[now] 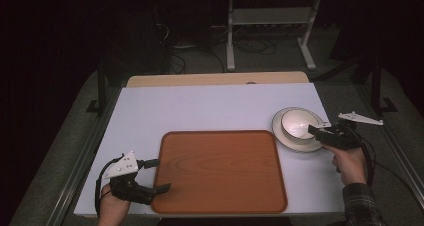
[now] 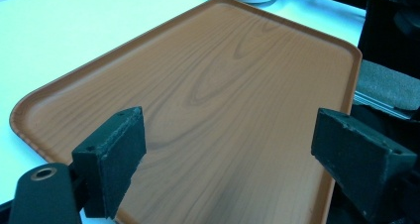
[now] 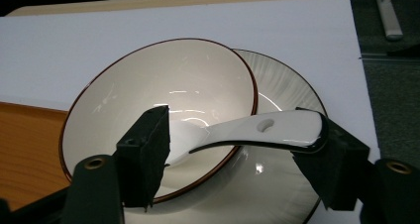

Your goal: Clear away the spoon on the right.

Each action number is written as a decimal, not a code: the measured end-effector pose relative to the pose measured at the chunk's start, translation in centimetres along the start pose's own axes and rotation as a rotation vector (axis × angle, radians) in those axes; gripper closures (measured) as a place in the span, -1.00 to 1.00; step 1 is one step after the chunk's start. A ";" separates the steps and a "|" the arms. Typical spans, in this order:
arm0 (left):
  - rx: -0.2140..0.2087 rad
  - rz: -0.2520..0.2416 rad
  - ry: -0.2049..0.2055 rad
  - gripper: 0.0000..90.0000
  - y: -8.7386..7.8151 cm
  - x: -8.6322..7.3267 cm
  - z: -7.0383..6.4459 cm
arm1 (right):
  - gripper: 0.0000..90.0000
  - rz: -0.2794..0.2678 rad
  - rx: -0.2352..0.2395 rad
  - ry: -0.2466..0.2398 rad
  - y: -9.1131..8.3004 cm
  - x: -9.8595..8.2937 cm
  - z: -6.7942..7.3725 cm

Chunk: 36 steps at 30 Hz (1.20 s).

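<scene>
Right gripper view: jaws flank spoon (image 3: 257, 130).

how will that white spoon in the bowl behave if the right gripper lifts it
The spoon looks glazed and glossy, so probably slippery between the right gripper pads. It seems stiff ceramic, likely to chip if dropped. Its handle rests on the bowl rim, so it may pivot or slide when nudged.

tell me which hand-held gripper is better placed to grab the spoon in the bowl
The right hand-held gripper. Its open jaws already straddle the white spoon, whose handle leans over the rim of the bowl. The left hand-held gripper hangs open over the tray, across the table from the bowl.
</scene>
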<state>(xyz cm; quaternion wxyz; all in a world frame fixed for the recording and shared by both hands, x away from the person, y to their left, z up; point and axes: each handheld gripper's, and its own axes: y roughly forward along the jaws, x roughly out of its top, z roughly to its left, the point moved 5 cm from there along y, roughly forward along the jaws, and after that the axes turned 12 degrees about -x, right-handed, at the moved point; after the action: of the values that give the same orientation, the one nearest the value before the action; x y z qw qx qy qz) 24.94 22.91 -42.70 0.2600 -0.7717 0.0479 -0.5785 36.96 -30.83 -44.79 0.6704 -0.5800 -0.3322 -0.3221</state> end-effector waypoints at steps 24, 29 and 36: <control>0.001 -0.001 0.000 -0.70 0.0 0.0 0.0 | 0.32 -0.085 -0.012 -0.011 -0.7 1.0 -0.1; 0.004 -0.004 -0.001 -0.70 -0.1 0.0 0.1 | 0.43 -0.100 0.001 -0.012 -1.2 1.4 0.3; 0.004 -0.004 -0.001 -0.70 -0.1 0.0 0.0 | 0.59 -0.119 0.031 -0.026 -1.6 2.2 1.1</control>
<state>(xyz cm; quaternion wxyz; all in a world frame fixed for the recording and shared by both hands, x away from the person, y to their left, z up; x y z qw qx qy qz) 24.95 22.97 -42.64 0.2602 -0.7716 0.0450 -0.5787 36.82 -30.00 -41.98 0.6546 -0.5529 -0.3798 -0.3486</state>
